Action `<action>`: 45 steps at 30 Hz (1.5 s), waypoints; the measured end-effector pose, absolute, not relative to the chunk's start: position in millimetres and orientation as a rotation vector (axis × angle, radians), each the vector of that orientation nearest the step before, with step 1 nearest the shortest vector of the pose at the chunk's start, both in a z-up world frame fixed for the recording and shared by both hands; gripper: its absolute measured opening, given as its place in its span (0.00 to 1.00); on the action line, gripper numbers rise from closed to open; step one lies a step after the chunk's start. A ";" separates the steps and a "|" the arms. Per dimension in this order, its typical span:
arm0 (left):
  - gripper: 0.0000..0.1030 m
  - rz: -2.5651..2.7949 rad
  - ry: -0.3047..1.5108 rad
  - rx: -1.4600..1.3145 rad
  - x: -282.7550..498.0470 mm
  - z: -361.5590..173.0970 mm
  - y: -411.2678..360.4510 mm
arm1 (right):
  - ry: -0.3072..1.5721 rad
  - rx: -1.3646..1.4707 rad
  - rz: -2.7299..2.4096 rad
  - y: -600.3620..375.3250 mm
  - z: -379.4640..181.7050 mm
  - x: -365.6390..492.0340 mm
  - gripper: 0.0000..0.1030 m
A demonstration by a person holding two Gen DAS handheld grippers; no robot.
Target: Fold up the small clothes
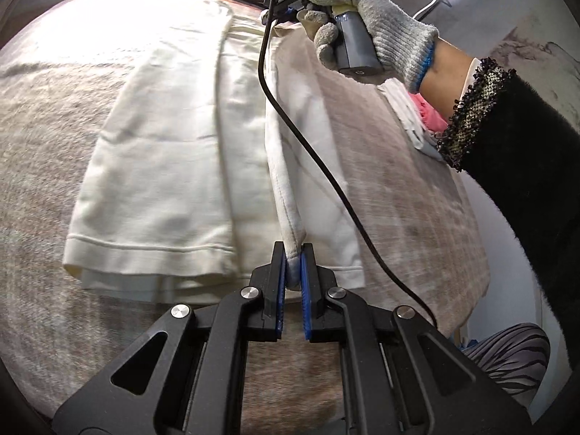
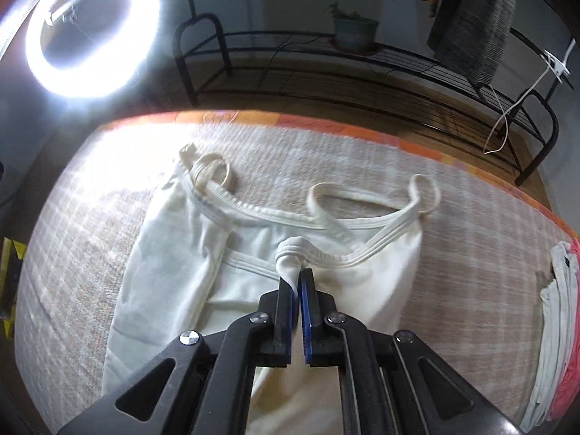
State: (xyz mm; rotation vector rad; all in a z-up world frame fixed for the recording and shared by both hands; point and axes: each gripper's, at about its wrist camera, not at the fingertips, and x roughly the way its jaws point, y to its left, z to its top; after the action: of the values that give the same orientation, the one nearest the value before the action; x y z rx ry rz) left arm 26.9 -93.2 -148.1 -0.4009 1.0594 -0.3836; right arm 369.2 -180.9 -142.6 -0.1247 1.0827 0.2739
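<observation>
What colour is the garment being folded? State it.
Cream white, the garment with its ribbed straps shows best in the right wrist view.

Cream-white garment with ribbed straps, lying on a bench cover woven in mottled grey-beige. Left tool and right tool: black bodies, blue pads. Glove: grey knit with blue cuff edge. Sleeve: black, with a speckled black-and-gold cuff. Folded pile: white and pink. Bench border: orange.
</observation>
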 end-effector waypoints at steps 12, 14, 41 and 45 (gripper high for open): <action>0.27 -0.374 1.081 -0.359 24.8 -148.7 -85.2 | 1.085 -0.100 0.315 -172.9 -152.9 368.4 0.27; 0.31 -0.383 1.074 -0.350 18.8 -143.3 -79.9 | 1.076 -0.080 0.333 -175.6 -146.0 363.1 0.28; 0.42 -0.353 1.266 -0.563 41.8 -154.9 53.8 | 1.217 0.367 0.476 -278.5 -139.0 48.8 0.39; 0.42 -0.383 1.275 -0.502 44.9 -156.1 38.0 | 1.244 0.380 0.499 -267.1 -162.4 41.0 0.38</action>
State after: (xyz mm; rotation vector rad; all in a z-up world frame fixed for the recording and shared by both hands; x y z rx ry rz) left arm 44.9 38.0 -156.1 -0.5016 1.2746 -0.3835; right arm 41.0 -267.1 -162.4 0.3804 1.2443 0.4990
